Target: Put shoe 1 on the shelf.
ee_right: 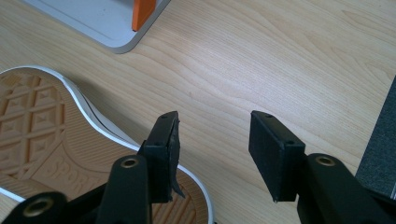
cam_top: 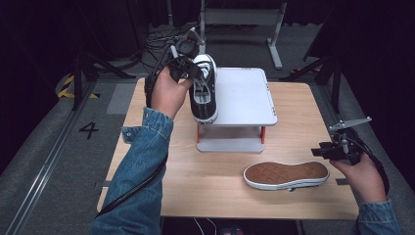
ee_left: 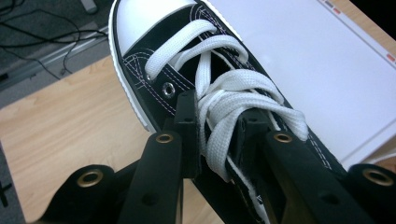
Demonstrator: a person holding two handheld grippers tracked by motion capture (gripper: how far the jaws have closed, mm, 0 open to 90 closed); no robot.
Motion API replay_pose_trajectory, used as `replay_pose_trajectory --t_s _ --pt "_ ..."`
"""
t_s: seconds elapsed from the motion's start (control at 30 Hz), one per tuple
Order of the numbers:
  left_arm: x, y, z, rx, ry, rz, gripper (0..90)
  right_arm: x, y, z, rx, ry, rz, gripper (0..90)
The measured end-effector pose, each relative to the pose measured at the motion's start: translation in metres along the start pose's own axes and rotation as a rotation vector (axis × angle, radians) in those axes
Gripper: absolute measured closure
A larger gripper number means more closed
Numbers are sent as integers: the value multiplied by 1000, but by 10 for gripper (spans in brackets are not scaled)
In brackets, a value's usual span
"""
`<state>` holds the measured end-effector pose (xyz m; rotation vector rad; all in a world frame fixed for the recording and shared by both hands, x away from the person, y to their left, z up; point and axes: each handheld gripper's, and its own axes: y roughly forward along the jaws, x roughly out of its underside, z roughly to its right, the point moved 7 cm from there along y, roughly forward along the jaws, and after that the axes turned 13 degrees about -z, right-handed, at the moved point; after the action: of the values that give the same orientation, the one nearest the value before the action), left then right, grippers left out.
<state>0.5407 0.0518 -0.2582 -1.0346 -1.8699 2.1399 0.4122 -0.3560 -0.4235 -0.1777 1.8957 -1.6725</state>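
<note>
Left gripper (cam_top: 188, 68) is clamped on the black shoe (cam_top: 204, 90), its jaws pinching the tongue and white laces (ee_left: 219, 112) near the top eyelets, as the left gripper view shows. That shoe hangs toe-up over the left edge of the white stand (cam_top: 244, 95), with its heel low beside the stand's front left corner and its white toe cap (ee_left: 149, 16) pointing away from the person. The stand sits at the back middle of the bench (cam_top: 161, 186), a flat top on orange legs (cam_top: 263, 134) over a lower grey base.

Right gripper (cam_top: 327, 151) hovers off the stand's front right, near the bench's right edge, with its jaws apart and nothing between them; the right gripper view shows bare wood in the gap. Just left of it lies the second shoe (cam_top: 286, 175), turned over so its brown patterned sole (ee_right: 37, 135) faces up, in front of the stand and to its right. One jaw tip stands over that sole's white rim (ee_right: 93, 121); I cannot tell whether it touches.

Denim sleeves (cam_top: 139, 166) cover both forearms, and a black cable (cam_top: 132, 188) trails from the left gripper.
</note>
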Motion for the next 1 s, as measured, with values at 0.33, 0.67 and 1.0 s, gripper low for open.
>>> replay_pose_trajectory --t_s 0.33,0.67,1.0 --pt "-30 25 14 -5 42 -6 760 1 -1 3 -9 11 12 537" --pt "-46 45 22 -19 45 -23 759 2 -1 4 -14 13 15 537" --pt "-54 56 28 -43 42 -43 757 2 0 4 -18 15 14 537"
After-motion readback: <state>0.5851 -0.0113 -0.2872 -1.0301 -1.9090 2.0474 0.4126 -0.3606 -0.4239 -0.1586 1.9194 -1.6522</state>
